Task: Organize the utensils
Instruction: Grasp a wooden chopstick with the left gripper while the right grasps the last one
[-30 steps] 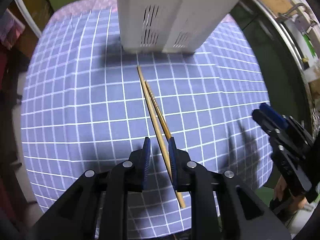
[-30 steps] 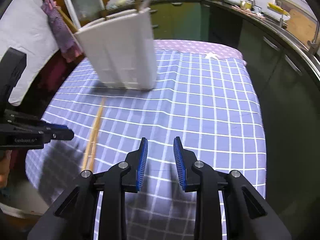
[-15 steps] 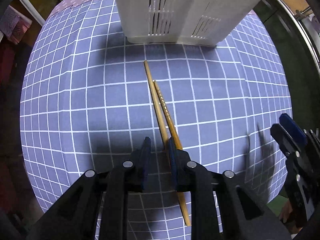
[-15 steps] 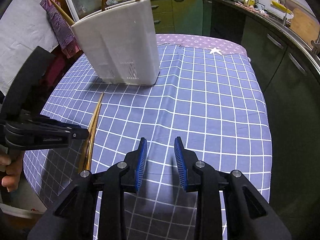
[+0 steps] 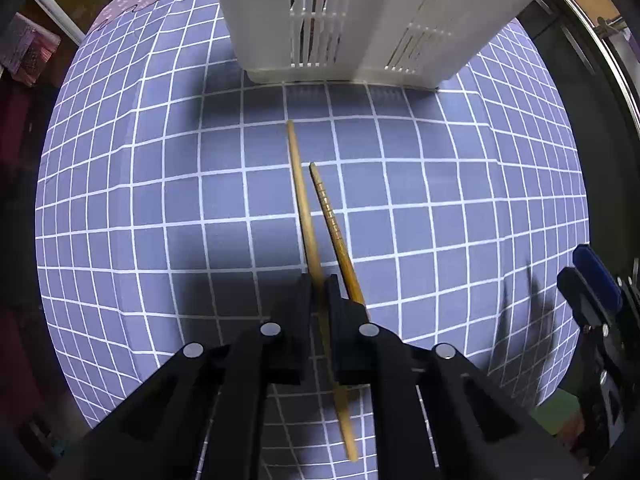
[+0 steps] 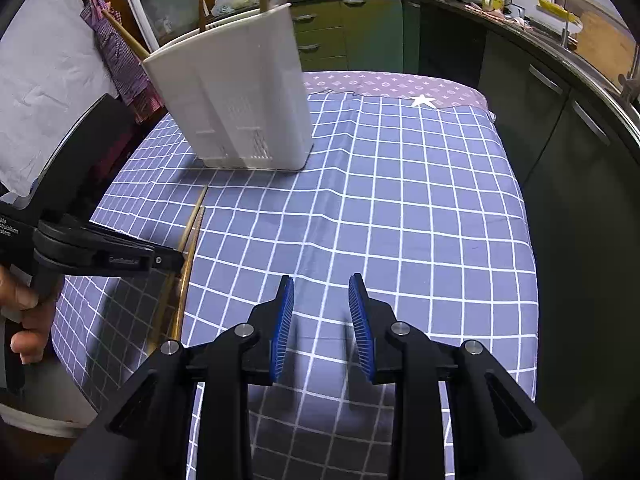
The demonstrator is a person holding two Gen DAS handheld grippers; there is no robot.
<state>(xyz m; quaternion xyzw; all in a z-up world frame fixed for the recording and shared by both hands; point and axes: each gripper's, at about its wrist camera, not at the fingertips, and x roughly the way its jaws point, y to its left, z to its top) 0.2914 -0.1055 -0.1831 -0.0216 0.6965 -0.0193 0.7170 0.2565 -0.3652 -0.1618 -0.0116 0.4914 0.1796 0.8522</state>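
Left gripper [image 5: 319, 285] points down at the checked cloth [image 5: 160, 200]; its jaws have just closed on the longer chopstick [image 5: 303, 200] — pinched between the pads. Second chopstick [image 5: 334, 232] lies just beside, passing under the right-hand finger; whether it touches the finger I cannot tell. White utensil holder [image 5: 340, 20] stands beyond, top cut off. Right gripper [image 6: 321, 300] hovers, jaws apart, empty.

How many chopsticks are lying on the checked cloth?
2. One chopstick sits pinched in the left claw; the ridged chopstick lies just beside it. Others may stand hidden in the white holder.
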